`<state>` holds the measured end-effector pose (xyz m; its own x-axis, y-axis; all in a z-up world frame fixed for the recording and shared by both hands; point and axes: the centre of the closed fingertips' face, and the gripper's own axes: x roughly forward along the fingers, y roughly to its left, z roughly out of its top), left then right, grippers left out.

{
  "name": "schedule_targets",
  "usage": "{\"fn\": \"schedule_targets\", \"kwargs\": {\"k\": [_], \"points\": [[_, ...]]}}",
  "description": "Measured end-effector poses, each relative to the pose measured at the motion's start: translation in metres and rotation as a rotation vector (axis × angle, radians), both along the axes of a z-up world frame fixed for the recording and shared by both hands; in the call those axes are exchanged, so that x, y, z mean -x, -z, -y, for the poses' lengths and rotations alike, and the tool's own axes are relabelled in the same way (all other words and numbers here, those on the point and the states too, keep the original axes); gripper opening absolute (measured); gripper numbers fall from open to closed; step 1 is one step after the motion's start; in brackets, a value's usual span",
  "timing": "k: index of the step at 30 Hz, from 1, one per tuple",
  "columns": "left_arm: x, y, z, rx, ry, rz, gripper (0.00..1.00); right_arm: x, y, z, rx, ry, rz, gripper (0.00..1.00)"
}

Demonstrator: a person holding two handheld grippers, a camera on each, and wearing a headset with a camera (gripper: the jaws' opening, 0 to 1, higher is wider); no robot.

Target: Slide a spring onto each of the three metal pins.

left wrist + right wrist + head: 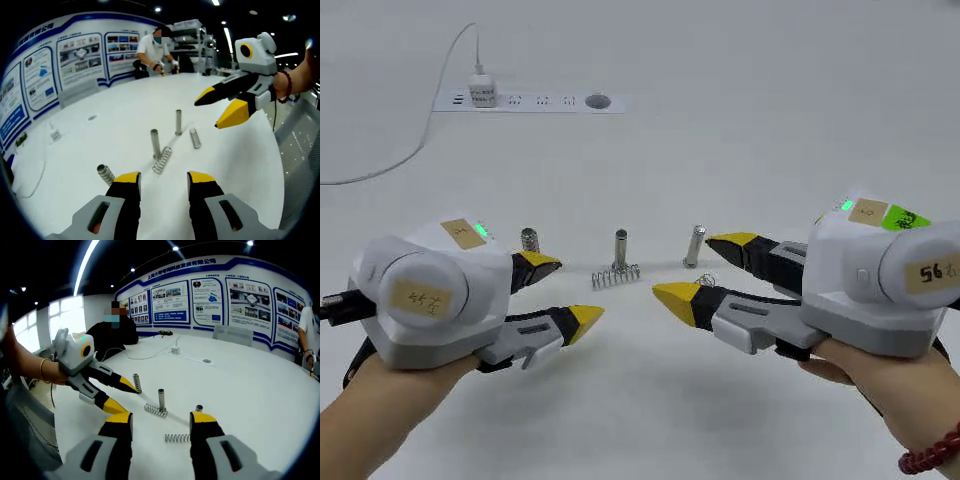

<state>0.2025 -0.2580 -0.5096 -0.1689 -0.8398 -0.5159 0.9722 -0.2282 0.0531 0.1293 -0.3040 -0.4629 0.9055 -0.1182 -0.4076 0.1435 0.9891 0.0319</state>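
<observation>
— Counting pins: three stand upright in a row mid-frame on the white table (640, 420). Left pin (529, 240) wears a fitted spring (105, 174). Middle pin (620, 248) and right pin (694, 246) look bare.
— Loose springs?
— Two, lying flat. First loose spring (615, 275) lies just beside the middle pin's foot. Second loose spring (177, 438) sits low in the right gripper view, between that gripper's jaws, not gripped.
— Tools?
— Left gripper (565, 290) and right gripper (692, 266) are both spread wide and empty. One pin done, I'd judge, and the second pickup is in hand.
— Next?
— Right gripper pinches the second loose spring, stands it up, and lines its bore over the right pin.
— Room?
— Bare table toward the bottom of the frame. Power strip (530, 101) is well apart, upper left. The tips face each other near the pins, so a knock is the risk.
</observation>
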Motion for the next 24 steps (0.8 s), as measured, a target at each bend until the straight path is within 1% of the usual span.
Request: {"fn": "schedule_targets", "kwargs": {"k": [2,7,10,12,14,16,19,22,24], "points": [[0.000,0.004,0.002,-0.012,0.007,-0.001,0.37,0.004,0.001,0.000,-0.006,0.001,-0.002,0.47],[0.000,0.008,0.009,-0.012,0.024,0.013,0.34,0.012,0.004,-0.002,-0.006,-0.003,-0.012,0.48],[-0.001,0.010,0.014,-0.016,0.034,0.014,0.30,0.016,0.008,-0.002,-0.011,-0.004,-0.020,0.48],[-0.001,0.011,0.017,-0.012,0.042,0.024,0.27,0.018,0.010,-0.002,-0.028,-0.003,-0.020,0.47],[-0.002,0.011,0.020,-0.004,0.044,0.018,0.26,0.020,0.012,-0.002,-0.025,-0.003,-0.021,0.47],[-0.001,0.012,0.023,0.000,0.055,0.016,0.23,0.023,0.015,-0.002,-0.021,-0.004,-0.034,0.47],[-0.002,0.015,0.027,-0.008,0.065,0.028,0.22,0.025,0.016,-0.001,-0.023,0.000,-0.036,0.47],[-0.003,0.017,0.032,-0.010,0.073,0.029,0.21,0.028,0.017,0.001,-0.028,0.009,-0.038,0.47],[-0.002,0.018,0.033,-0.019,0.081,0.030,0.18,0.028,0.018,0.001,-0.027,0.012,-0.038,0.47]]}}
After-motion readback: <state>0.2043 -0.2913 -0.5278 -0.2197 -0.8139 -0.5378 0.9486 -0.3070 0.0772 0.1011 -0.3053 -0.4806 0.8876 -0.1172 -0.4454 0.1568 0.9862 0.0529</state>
